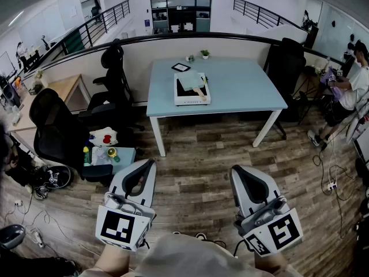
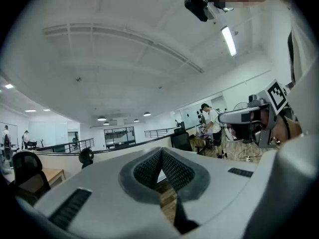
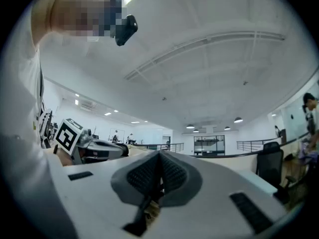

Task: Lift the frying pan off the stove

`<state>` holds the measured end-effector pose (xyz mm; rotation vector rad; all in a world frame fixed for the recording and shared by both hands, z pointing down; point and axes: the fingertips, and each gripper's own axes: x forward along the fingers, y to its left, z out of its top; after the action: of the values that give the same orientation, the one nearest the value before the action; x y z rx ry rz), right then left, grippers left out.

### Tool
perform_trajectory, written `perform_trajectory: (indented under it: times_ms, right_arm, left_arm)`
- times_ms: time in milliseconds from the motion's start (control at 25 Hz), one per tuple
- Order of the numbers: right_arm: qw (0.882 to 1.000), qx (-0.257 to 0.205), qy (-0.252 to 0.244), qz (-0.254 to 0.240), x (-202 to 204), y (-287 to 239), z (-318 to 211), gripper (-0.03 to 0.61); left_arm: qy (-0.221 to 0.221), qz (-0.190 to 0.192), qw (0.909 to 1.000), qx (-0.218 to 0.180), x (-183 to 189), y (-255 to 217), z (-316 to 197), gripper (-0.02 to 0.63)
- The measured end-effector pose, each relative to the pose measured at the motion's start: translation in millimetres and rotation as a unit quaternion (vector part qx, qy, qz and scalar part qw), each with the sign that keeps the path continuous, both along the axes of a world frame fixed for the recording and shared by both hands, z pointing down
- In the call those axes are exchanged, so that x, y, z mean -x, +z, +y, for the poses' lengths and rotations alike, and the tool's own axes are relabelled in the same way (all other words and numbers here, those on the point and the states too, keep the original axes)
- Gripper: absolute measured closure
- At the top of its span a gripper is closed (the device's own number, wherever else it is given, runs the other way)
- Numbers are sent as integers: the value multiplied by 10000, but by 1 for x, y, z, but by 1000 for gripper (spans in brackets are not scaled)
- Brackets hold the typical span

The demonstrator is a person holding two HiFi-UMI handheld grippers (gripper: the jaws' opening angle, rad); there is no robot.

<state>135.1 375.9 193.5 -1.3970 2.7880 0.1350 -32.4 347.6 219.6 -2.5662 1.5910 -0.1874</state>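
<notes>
**Unit status: both grippers idle, pan on stove**

1. Grippers, count two. The left gripper and the right gripper are held level and side by side, low in the head view, over the wood floor. Each carries one marker cube.
2. Left gripper: in its own view the pad tips meet. A narrow wedge of floor shows below them, and nothing sits between the pads.
3. Right gripper: jaws fully closed, pads pressed together, nothing held.
4. Task item, count one. The frying pan is pale, with a wooden handle. It rests on the single white stove.
5. The stove stands left of centre on the one light blue table, well apart from both grippers and ahead of them.
6. Other table items: two small potted plants at the far edge and one dark square plate just behind the stove.
7. Black office chairs, count three: two left of the table, one at its right far corner.
8. One person stands at the right edge.
</notes>
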Motion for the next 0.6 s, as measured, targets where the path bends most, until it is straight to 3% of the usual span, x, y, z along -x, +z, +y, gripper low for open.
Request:
perform_trajectory:
  times_ms: [200, 480, 600]
  right_arm:
    - [9995, 57, -106, -293, 16, -1, -1, 575]
    - [9993, 248, 116, -241, 28, 15, -13, 575]
    - [9985, 374, -6, -396, 42, 19, -13, 575]
  left_arm:
    - [8, 136, 9999, 71, 13, 5, -5, 612]
    - [-3, 154, 9998, 147, 38, 15, -9, 612]
    - [-4, 187, 9997, 165, 49, 17, -11, 612]
